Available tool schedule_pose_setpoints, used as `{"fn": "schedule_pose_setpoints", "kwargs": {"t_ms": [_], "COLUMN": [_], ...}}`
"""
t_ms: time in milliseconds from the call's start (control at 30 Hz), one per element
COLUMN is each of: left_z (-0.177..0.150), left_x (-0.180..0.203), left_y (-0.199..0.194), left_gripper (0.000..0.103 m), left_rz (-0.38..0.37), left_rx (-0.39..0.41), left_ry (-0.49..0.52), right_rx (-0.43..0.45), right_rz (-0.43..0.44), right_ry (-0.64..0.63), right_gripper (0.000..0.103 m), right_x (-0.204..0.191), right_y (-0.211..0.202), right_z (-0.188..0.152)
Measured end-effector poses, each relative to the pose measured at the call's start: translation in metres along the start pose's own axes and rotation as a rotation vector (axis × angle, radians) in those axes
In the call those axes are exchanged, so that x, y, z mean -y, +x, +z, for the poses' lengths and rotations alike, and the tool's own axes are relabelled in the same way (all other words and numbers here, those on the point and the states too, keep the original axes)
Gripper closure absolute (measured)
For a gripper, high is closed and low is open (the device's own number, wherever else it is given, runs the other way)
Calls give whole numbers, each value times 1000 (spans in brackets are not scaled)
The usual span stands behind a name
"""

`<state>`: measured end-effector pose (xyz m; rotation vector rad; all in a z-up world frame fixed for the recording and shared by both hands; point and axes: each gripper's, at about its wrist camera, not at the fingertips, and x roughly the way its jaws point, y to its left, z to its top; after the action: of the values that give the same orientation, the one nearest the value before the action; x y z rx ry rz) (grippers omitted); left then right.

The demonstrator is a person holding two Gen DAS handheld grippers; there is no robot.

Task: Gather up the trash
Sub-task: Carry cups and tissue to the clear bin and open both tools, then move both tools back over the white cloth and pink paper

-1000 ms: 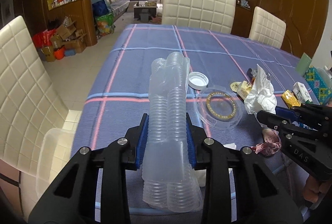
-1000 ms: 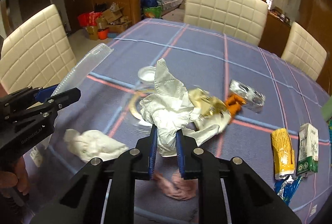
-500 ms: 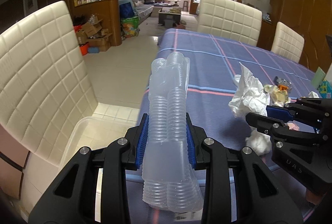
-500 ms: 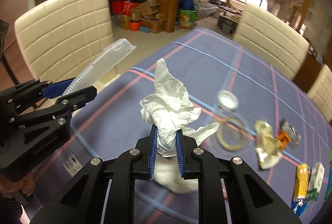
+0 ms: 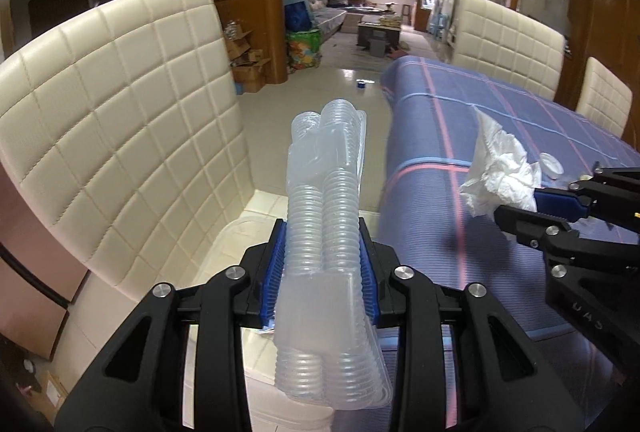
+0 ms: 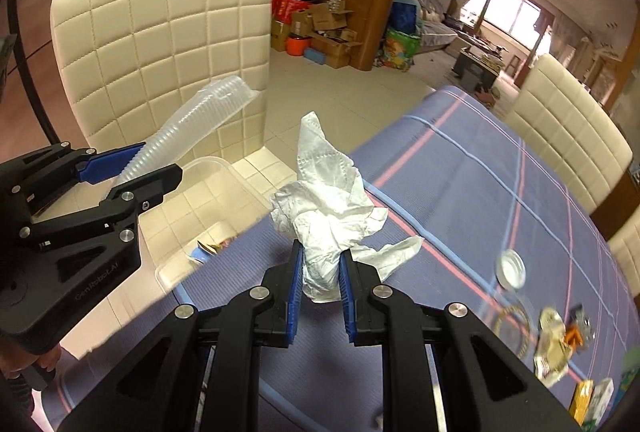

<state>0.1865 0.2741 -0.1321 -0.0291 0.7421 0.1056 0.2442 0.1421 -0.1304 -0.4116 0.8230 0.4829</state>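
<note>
My left gripper (image 5: 322,264) is shut on a stack of clear plastic cups (image 5: 326,232) and holds it over a clear plastic bin (image 5: 224,256) on the floor beside the table. In the right wrist view the left gripper (image 6: 132,167) and cups (image 6: 200,119) hang above the same bin (image 6: 208,199), which holds some wrappers. My right gripper (image 6: 319,272) is shut on crumpled white tissue (image 6: 324,207) above the table's left edge. It also shows in the left wrist view (image 5: 520,207) with the tissue (image 5: 500,167).
A cream padded chair (image 5: 112,135) stands just left of the bin. The blue plaid table (image 6: 460,199) carries a white lid (image 6: 510,268), a clear ringed lid (image 6: 512,328) and several wrappers (image 6: 556,344) at the right. More chairs (image 6: 568,119) stand behind.
Both grippers have swung left, off the table middle toward its left edge, carrying the cups and the tissue. The bin and chair have come into view under the left gripper.
</note>
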Motion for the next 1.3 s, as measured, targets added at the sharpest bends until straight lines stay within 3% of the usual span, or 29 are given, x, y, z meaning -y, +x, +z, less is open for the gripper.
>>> {"fn": "schedule_pose_setpoints", "kwargs": {"t_ms": [167,200,267,333,833,900,933,967,1000,1300], "left_z": [-1,-1,-2,-4,-16,-16,-15,-16,-16,-12], "left_x": [-22,-24,-30,-35,-53,-55,-55,-56,-56,-44], "left_y": [7,8,8,9,14,13,12,11,9,0], "left_gripper": [50,44,15,3,4,4,4,4,4,4], "left_rz": [76,78,83,105,151,153,152,150,148,135], "left_rx": [6,3,12,22,-12,-10,-9,-9,-11,-6], "left_ry": [-10,-13,-30,-43,-96,-103,-106,-109,-110,-80], "right_rx": [3,7,14,12,4,4,3,6,24,48], "right_rz": [7,5,1,1,23,14,15,14,7,-28], "right_ry": [-31,-40,-52,-58,-75,-82,-78,-70,-56,-32], "right_gripper": [86,86,86,86,85,78,62,39,32,30], "right_x": [-16,-19,-23,-25,-37,-38,-38,-37,-35,-25], "right_y": [10,11,13,16,22,21,20,19,15,-1], "right_z": [13,15,17,18,17,16,16,16,15,9]}}
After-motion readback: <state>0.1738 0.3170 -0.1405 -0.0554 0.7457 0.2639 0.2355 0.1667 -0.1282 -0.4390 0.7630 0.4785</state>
